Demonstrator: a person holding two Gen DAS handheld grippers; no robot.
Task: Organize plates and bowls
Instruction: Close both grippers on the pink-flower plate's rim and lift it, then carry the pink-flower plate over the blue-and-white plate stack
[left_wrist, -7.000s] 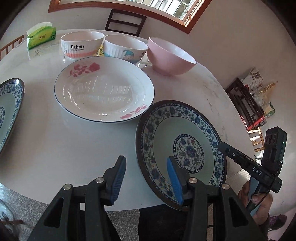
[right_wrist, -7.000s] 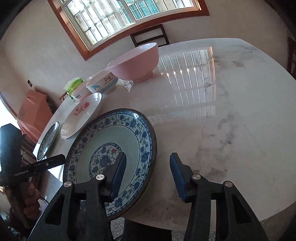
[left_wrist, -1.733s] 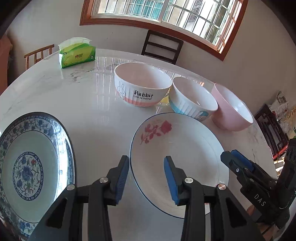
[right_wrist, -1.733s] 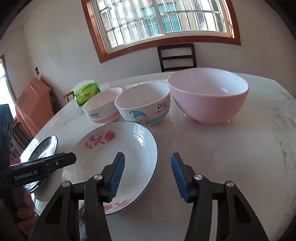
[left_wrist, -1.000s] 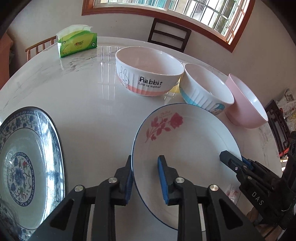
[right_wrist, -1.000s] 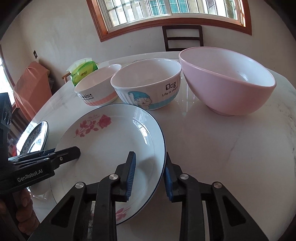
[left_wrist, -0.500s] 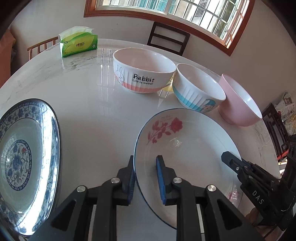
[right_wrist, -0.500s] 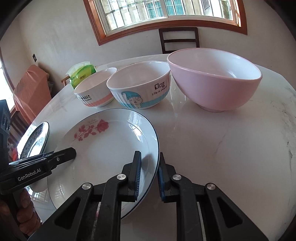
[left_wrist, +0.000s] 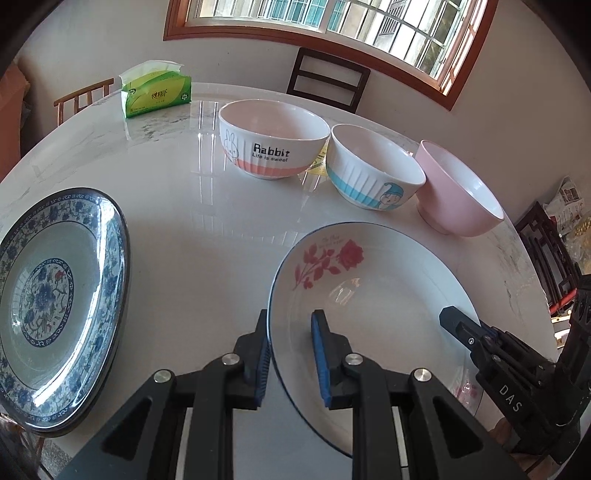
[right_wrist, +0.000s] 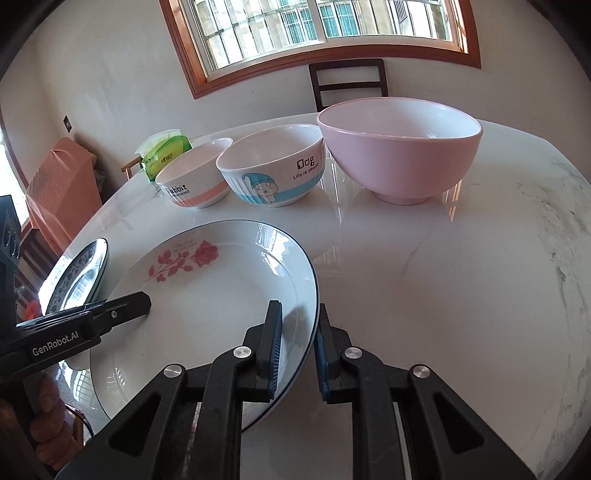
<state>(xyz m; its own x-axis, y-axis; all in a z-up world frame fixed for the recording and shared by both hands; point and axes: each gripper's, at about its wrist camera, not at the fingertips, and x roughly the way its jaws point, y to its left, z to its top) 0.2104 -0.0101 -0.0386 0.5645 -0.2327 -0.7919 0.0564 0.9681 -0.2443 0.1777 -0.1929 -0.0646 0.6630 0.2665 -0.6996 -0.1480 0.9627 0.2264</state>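
Both our grippers have closed on the rose plate (left_wrist: 373, 295) since a second ago: left gripper (left_wrist: 290, 354) pinches its left rim, right gripper (right_wrist: 299, 347) its right. We judge it ready to carry onto the blue plate (left_wrist: 59, 306), left of our left gripper.

Blue-patterned plate (left_wrist: 55, 314): left edge lost in the dark rim of the left wrist view; in the right wrist view, partly hidden behind the left gripper's (right_wrist: 140, 301) finger.
Rose plate (left_wrist: 369, 295): near rim covered by gripper bodies in both views.
Rabbit bowl (right_wrist: 192, 182): right flank hidden behind the Dog bowl (right_wrist: 273, 168), first letter obscured.
Tissue pack (right_wrist: 164, 153): lower part hidden behind the Rabbit bowl.
Yellow item (left_wrist: 319, 164) between bowls: too little visible to identify.
Hand (right_wrist: 44, 417): only fingers visible.
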